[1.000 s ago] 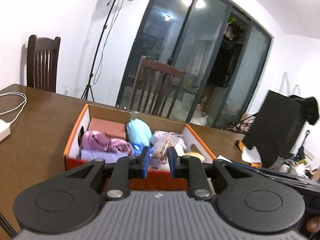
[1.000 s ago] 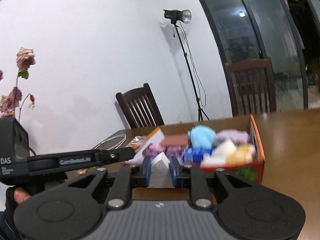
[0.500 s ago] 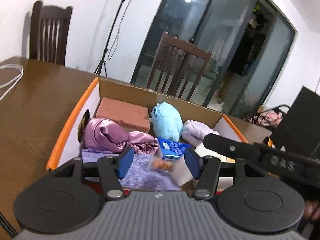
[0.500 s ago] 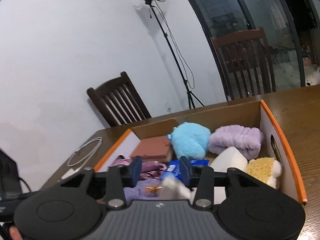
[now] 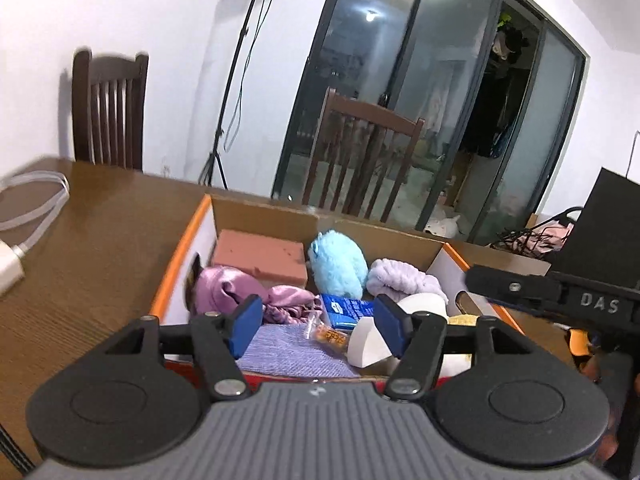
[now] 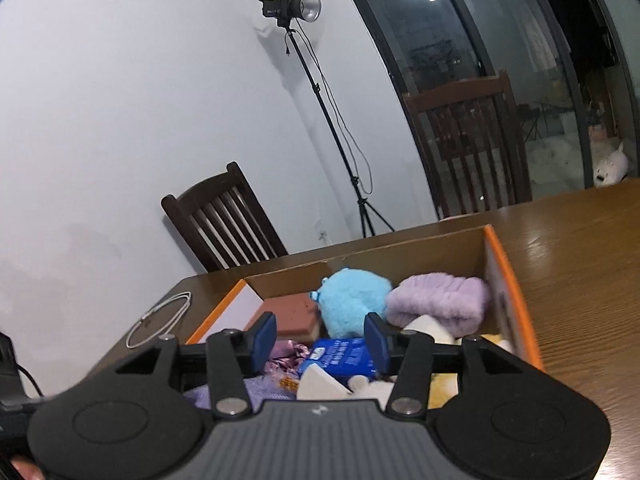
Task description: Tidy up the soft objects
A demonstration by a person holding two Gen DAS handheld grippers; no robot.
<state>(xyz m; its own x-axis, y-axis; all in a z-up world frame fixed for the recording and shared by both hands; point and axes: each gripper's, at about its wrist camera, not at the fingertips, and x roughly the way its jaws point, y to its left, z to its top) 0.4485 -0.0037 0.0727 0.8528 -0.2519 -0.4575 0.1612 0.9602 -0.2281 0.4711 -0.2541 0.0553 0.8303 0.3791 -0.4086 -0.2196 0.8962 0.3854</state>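
An orange-rimmed cardboard box (image 5: 182,248) (image 6: 512,292) on the wooden table holds soft things: a pink sponge block (image 5: 258,258), a blue plush (image 5: 338,262) (image 6: 352,300), a lilac fluffy cloth (image 5: 404,280) (image 6: 440,300), pink satin cloth (image 5: 236,290), a lavender cloth (image 5: 288,348), a blue packet (image 5: 346,310) (image 6: 340,360), a clear snack bag (image 5: 328,334) and a white sponge wedge (image 5: 366,342) (image 6: 320,386). My left gripper (image 5: 318,328) is open and empty above the box's near edge. My right gripper (image 6: 320,340) is open and empty above the box.
A white cable and charger (image 5: 24,220) lie on the table at the left. Two dark wooden chairs (image 5: 108,112) (image 5: 360,160) stand behind the table. A light stand (image 6: 320,112) is by the wall. A black bag (image 5: 600,224) sits at the right.
Both grippers opened. The left let go of the snack bag and the right let go of the white sponge wedge; both now lie in the box.
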